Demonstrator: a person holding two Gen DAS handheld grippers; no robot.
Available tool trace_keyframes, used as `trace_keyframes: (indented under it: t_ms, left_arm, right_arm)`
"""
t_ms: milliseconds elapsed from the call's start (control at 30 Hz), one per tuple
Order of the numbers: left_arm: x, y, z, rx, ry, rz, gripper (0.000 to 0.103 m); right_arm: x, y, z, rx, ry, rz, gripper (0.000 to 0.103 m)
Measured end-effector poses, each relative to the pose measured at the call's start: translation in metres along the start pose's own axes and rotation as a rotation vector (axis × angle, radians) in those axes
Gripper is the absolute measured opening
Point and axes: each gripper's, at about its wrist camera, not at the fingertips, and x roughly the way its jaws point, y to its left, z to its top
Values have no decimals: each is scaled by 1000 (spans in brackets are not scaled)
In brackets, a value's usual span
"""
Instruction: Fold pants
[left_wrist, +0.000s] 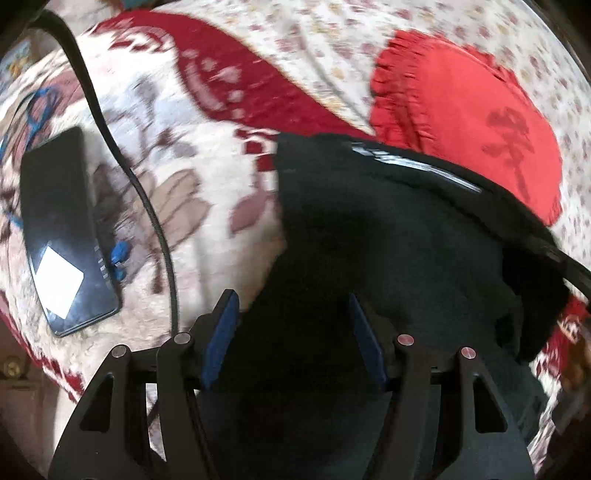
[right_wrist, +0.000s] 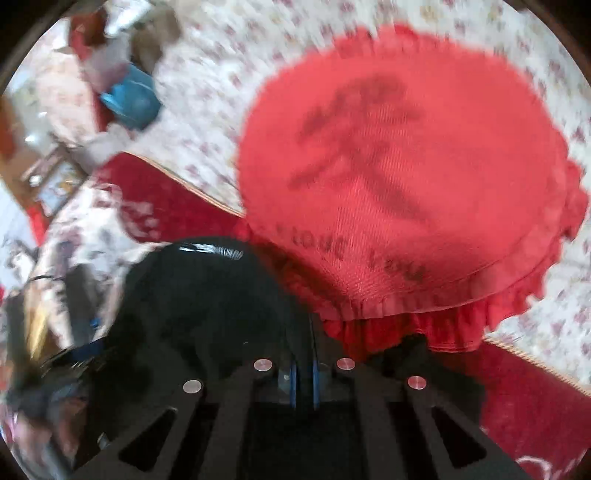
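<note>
Pants (left_wrist: 388, 236) of black cloth are seen bunched on a red-and-cream patterned blanket (left_wrist: 177, 173), with a red frilled cushion (left_wrist: 465, 122) touching their far edge and a floral sheet (left_wrist: 332, 48) beyond that. In the left wrist view the garment is spread ahead of and beneath the left gripper (left_wrist: 291, 306), running away from it towards the cushion, so that its long axis appears to lie roughly along the line of the fingers; this is a judgement, since the dark cloth shows few folds. The left gripper is held with its blue pads wide apart and nothing caught between them, the cloth lying below the gap. In the right wrist view the right gripper (right_wrist: 304, 363) is seen with its pads drawn almost together, and black cloth appears to be pinched between them, though blur makes the hold hard to confirm. A pale stripe or band (left_wrist: 413, 162) is visible at the far edge of the pants next to the cushion. The coming move is judged to turn on the free left edge of the cloth, which lies just to the left of the left gripper and nearer to it than to the right one. A black phone (left_wrist: 62, 229) and a black cable (left_wrist: 147, 206) are lying on the blanket to the left, apart from the garment.
</note>
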Motion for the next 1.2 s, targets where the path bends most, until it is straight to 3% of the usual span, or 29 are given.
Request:
trace_keyframes:
  t_ms: [67, 100, 167, 300, 433, 533, 600, 667, 733, 767, 933, 1067, 1200]
  left_arm:
    - [-4, 11, -1, -33, 1, -37, 61]
    - [-7, 13, -2, -33, 1, -39, 61]
    - [-18, 17, -7, -22, -19, -10, 61]
    - [-40, 43, -18, -45, -54, 2, 61]
    - [-55, 76, -25, -113, -57, 5, 61]
    - [-71, 86, -27, -152, -74, -18, 61]
    - [-84, 88, -28, -155, -96, -52, 61]
    - [-96, 83, -29, -133, -120, -66, 61]
    - [-104, 76, -32, -110, -133, -79, 62]
    - [-106, 74, -33, -104, -135, -86, 62]
    - [-105, 75, -36, -115, -124, -107, 62]
    - [-93, 80, -39, -103, -95, -75, 62]
    - [-76, 87, -44, -129, -54, -71, 62]
  right_arm:
    - [-34, 14, -12, -61, -17, 48, 5]
    - [-57, 26, -24, -114, -22, 115, 5]
    - [-82, 42, -45, -175, -13, 169, 5]
    - [-105, 79, -125, -313, 119, 269, 5]
    - [-66, 85, -199, -343, 309, 247, 5]
    - [-43, 81, -231, -360, 360, 145, 6]
    - [-44, 76, -228, -320, 354, 152, 8]
    - [-57, 74, -215, -277, 298, 193, 18]
    - [-74, 74, -198, -246, 221, 220, 51]
    - [-78, 74, -191, -235, 189, 234, 55]
    - [-89, 72, -165, -169, 77, 217, 56]
    - [-84, 42, -152, -36, 15, -4, 57]
    - [-71, 16, -160, 44, 74, -96, 57]
